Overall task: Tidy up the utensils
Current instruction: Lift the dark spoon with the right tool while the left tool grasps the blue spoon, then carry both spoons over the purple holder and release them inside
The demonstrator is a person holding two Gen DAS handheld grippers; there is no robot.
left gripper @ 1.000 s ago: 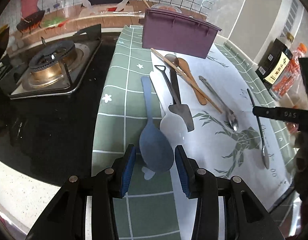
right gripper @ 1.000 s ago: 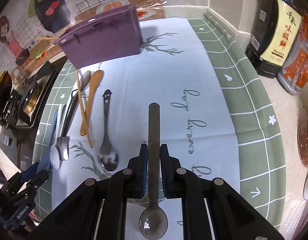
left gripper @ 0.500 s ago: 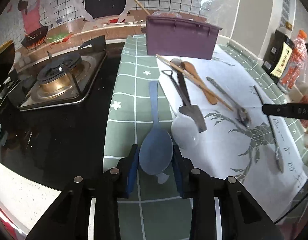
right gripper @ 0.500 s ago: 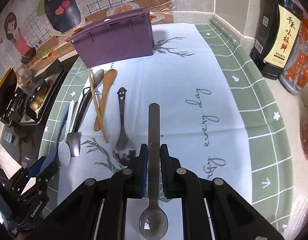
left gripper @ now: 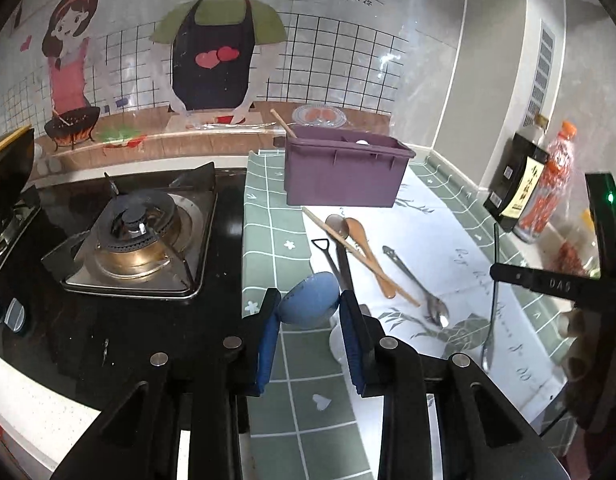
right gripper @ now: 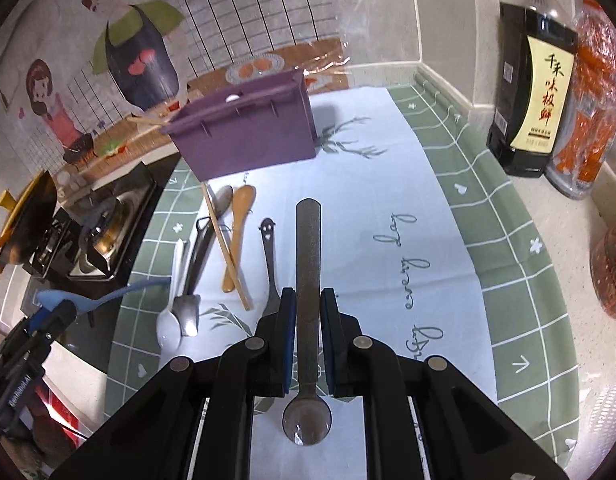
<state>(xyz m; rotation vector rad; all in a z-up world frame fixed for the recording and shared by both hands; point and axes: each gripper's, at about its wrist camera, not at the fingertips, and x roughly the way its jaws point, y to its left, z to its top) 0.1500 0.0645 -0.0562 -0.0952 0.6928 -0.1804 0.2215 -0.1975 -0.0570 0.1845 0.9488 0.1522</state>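
Over the green checked cloth [left gripper: 268, 216] (gas stove [left gripper: 136, 240] alongside), left claw [left gripper: 310, 312] closing on blue spoon [left gripper: 308, 300], right claw [right gripper: 308, 312] clamping metal spoon [right gripper: 307, 280].

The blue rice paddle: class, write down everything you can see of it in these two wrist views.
The blue rice paddle looks like matte plastic, one piece: a broad rounded head and a long slim handle. Its head sits between the blue pads of the left gripper, whose fingers are closing on it. In the right wrist view it is lifted clear of the green checked mat, with its handle sticking out towards the utensils lying there. Nothing but the gripper appears to touch it.
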